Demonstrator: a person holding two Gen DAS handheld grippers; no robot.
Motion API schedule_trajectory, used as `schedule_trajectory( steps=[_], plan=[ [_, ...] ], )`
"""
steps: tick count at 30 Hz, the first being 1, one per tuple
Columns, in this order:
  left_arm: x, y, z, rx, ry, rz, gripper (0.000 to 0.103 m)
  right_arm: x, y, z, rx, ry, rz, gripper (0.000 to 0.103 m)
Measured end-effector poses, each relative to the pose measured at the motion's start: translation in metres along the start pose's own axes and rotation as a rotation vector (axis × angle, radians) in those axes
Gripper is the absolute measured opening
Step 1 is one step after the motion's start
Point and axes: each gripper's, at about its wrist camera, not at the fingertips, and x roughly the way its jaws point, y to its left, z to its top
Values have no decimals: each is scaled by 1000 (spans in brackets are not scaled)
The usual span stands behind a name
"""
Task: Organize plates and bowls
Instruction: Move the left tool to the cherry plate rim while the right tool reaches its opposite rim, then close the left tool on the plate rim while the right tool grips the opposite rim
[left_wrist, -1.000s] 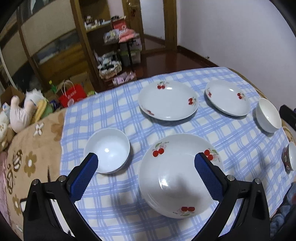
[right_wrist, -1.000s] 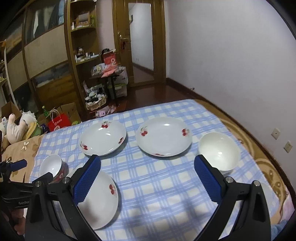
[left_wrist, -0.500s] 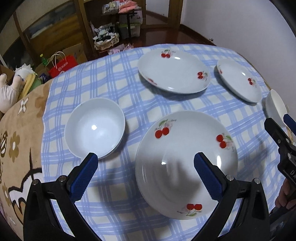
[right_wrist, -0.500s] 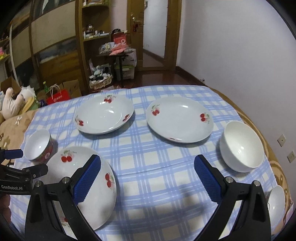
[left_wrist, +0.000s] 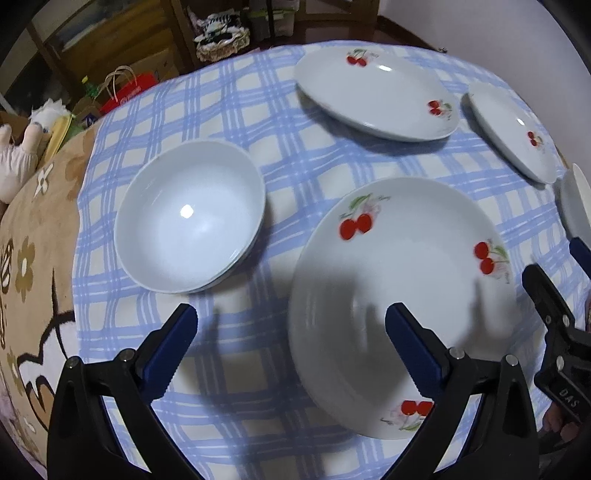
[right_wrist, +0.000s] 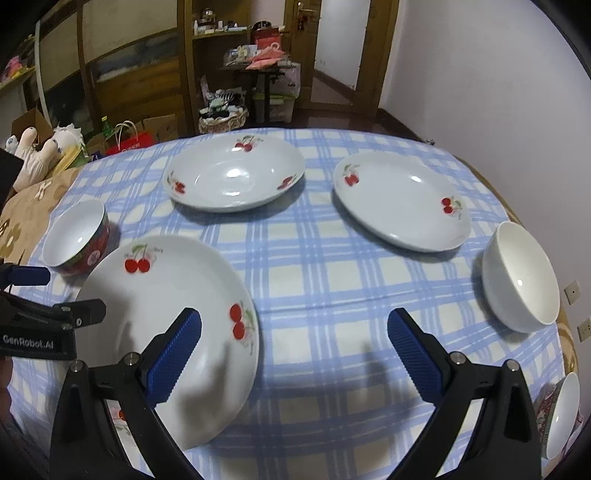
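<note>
- Hovering low over the worktop (right_wrist: 332, 295), the left gripper (left_wrist: 291, 343) has its blue jaws spread wide and holds nothing; its right finger hangs over the near cherry plate (left_wrist: 402, 295), its left finger over bare checked cloth.
- That near plate is white and deep, with pairs of red cherries and green leaves printed around its rim; it lies flat on the blue-and-cream checked cloth.
- Just left of it sits a plain white bowl (left_wrist: 190, 216), upright and glossy, apart from the plate.
- The right gripper (right_wrist: 295, 350) also stands wide open and empty, over the cloth between the near plate and a white bowl (right_wrist: 521, 277) at the right side.
- Farther back lie two more cherry plates: a deep one (right_wrist: 234, 177) to the left and a shallower one (right_wrist: 400, 201) to the right, well apart.
- A small bowl with a red patterned outside (right_wrist: 77, 240) sits near the left edge, close behind the near plate; another patterned bowl (right_wrist: 559, 413) shows at the right edge.
</note>
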Motion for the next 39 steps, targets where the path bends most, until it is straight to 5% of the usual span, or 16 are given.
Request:
schedule_trajectory(
  steps=[4, 10, 16, 20, 23, 39],
  plan=[
    [7, 5, -1, -15, 30, -21, 94, 5, 2, -4, 7, 19, 15, 101],
    [19, 2, -4, -11, 74, -47, 79, 17, 2, -10, 32, 89, 79, 65],
    [27, -2, -6, -16, 96, -78, 48, 25, 1, -14, 43, 130, 120, 28],
    [31, 1, -8, -41, 87, -121, 35, 27, 2, -14, 55, 145, 167, 13],
    [31, 5, -11, -45, 76, -139, 27, 28, 6, -15, 41, 156, 190, 10],
    [32, 4, -8, -64, 80, -143, 29, 29, 6, -18, 75, 178, 186, 10]
  ],
)
